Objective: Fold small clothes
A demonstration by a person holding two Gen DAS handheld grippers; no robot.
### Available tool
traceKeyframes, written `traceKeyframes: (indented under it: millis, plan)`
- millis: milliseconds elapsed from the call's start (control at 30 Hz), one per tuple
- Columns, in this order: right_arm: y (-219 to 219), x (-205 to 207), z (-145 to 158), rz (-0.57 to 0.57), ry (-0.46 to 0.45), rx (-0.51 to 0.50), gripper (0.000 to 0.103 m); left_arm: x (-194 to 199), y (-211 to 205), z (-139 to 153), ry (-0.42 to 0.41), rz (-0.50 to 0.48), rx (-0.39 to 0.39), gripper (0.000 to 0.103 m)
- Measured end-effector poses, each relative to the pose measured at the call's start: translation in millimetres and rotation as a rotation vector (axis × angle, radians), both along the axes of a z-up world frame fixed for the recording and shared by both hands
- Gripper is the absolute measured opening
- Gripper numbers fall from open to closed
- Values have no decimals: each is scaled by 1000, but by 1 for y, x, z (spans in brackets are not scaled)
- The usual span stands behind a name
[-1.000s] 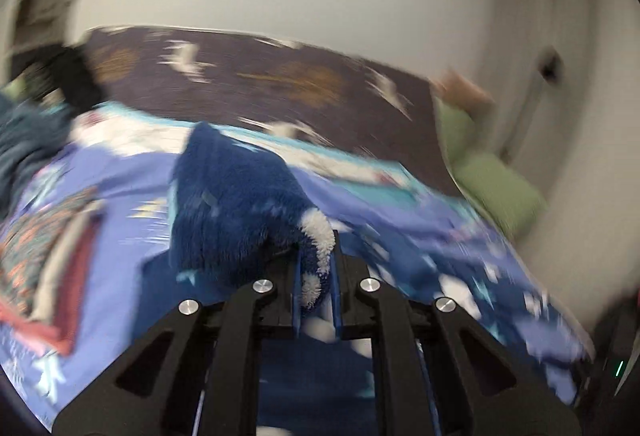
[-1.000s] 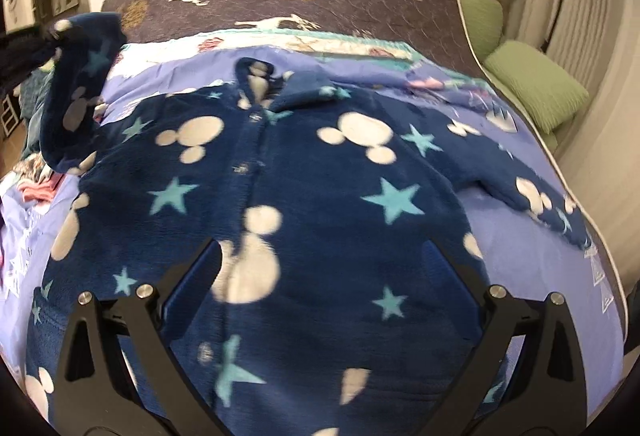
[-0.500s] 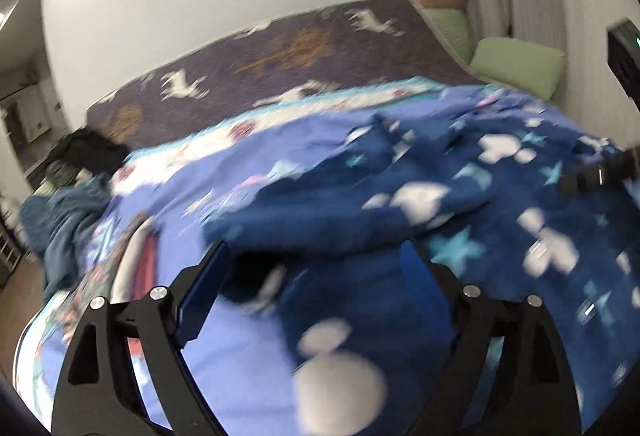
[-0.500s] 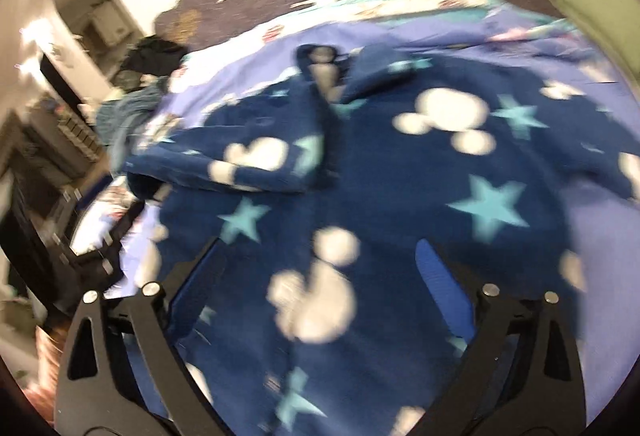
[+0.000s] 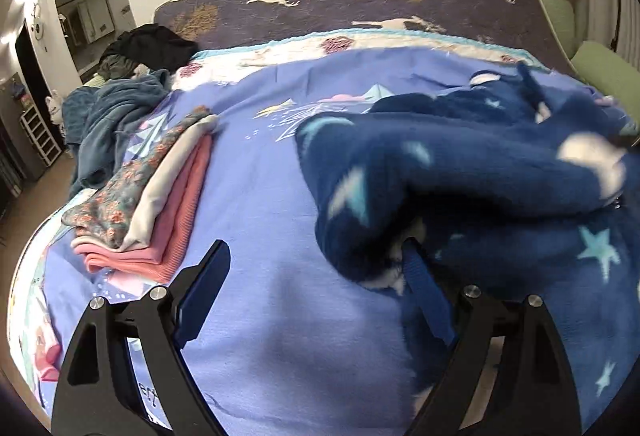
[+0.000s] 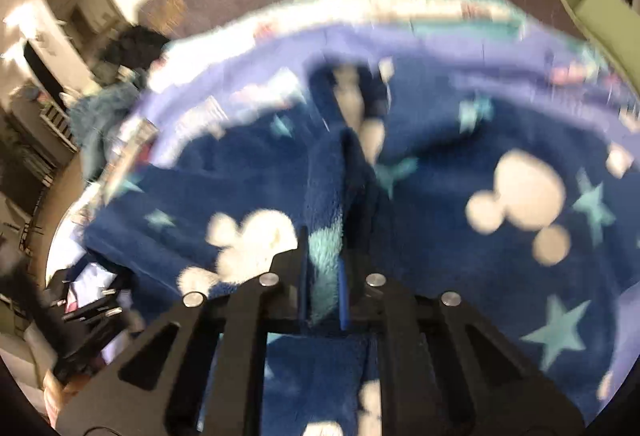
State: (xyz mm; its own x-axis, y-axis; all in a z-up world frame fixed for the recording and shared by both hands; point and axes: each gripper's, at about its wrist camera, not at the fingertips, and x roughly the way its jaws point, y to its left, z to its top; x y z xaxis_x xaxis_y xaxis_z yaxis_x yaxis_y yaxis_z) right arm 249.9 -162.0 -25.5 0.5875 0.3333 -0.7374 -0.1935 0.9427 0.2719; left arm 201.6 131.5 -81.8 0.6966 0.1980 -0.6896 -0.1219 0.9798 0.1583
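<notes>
A navy fleece top (image 6: 460, 164) with white mouse heads and teal stars lies spread on the blue bedspread (image 5: 260, 164). In the left wrist view it (image 5: 460, 172) fills the right side, its sleeve folded across the body. My left gripper (image 5: 316, 268) is open and empty at the top's left edge, and the fleece hem drapes over the right finger (image 5: 424, 284). My right gripper (image 6: 324, 272) is shut on a fold of the fleece sleeve near the top's middle. The right wrist view is motion-blurred.
A stack of folded clothes (image 5: 156, 204), floral, grey and pink, lies on the left of the bed. A teal blanket (image 5: 108, 124) and dark clothes (image 5: 152, 44) are heaped at the far left. Green pillows (image 5: 600, 68) lie at the far right.
My left gripper let go of the sleeve, opened and drew back to the top's left edge. My right gripper moved in over the top and shut on the fleece sleeve.
</notes>
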Motion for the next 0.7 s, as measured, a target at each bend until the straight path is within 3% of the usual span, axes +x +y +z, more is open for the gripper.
traceKeyframes:
  millis: [100, 200, 300, 400, 467, 533, 567, 700]
  plan:
    - [-17, -30, 45, -22, -176, -55, 11, -4, 1, -1, -4, 5, 7, 87]
    - [-44, -39, 57, -93, -240, -156, 12, -12, -11, 3, -27, -33, 55, 87]
    - [-69, -31, 32, -125, -167, -192, 15, -16, -24, 3, -35, -58, 106, 87]
    - [-97, -17, -13, -188, -37, -261, 19, -17, -27, 3, -27, -62, 123, 87]
    - [-115, -18, -29, -218, 37, -181, 22, -20, -25, 4, -24, -69, 109, 87]
    - [-132, -27, -31, -211, 71, -49, 53, -21, -22, 4, -16, -75, 94, 87]
    - [-134, -31, -32, -212, 69, -22, 60, -22, -21, 4, -14, -76, 88, 87]
    - [-139, -46, -32, -146, 87, 146, 72, -22, -19, 1, -2, -79, 55, 87]
